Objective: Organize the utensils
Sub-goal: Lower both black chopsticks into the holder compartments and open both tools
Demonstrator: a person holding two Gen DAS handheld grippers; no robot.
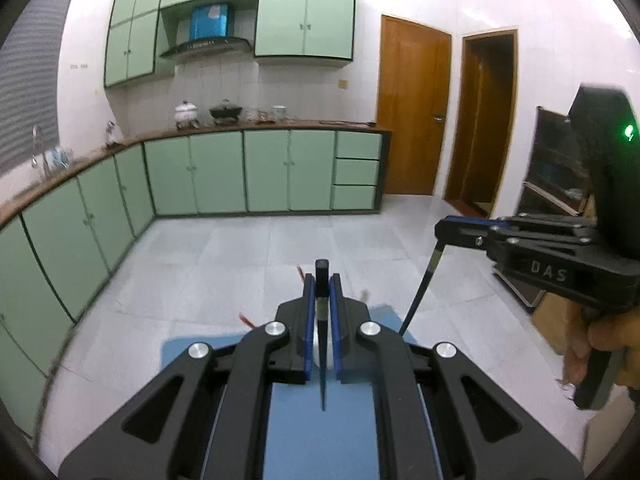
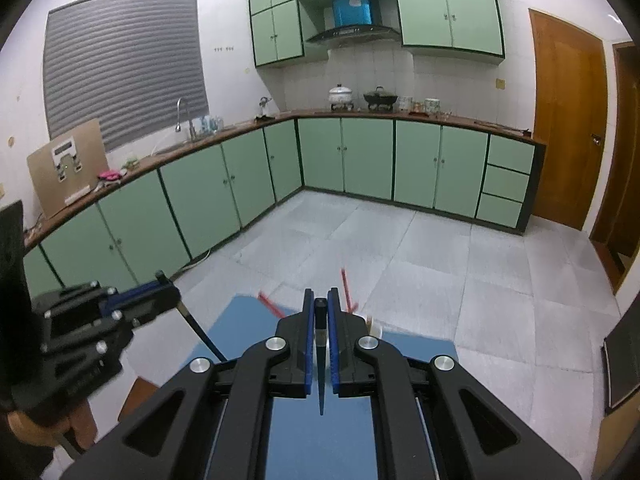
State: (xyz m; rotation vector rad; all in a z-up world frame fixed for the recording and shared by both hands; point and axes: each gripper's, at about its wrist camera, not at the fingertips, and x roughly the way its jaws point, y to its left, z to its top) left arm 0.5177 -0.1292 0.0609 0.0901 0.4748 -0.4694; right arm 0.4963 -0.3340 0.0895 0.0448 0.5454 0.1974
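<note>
Each gripper clamps one chopstick. The left black two-finger gripper w/ blue pads (image 1: 322,280) is shut tight on a slim dark chopstick w/ a squared black top (image 1: 322,276): blunt end sticks up just past the fingertips, a pale band sits below it, and the thin tapered tip hangs down between the jaws toward the camera. The right black two-finger gripper w/ blue pads (image 2: 320,300) is pinched the same way on a second dark tapered chopstick (image 2: 320,312), square black end at the fingertips, point hanging down.

From the left wrist view, the right gripper (image 1: 440,232) shows at the right edge w/ its chopstick (image 1: 420,296) slanting down-left from the pad tips; a greyish band near the top of the stick. A hand (image 1: 600,344) grips its handle. From the right wrist view, the left gripper (image 2: 168,292) and its stick (image 2: 200,332) show at lower left.

Both sticks are held in the air above a flat blue mat (image 2: 240,320). Blurred red sticks (image 2: 270,304) poke up beyond the fingertips, near a whitish container (image 2: 374,328), mostly hidden; can't tell what it is.

Writing: white letters "DAS" (image 1: 548,272) on the right gripper's body, plus a green light (image 1: 629,132) on its upper housing. Other labels too blurred to read.

Bkgd: light-green kitchen cabinets (image 2: 360,156), grey tile floor (image 2: 440,260).
</note>
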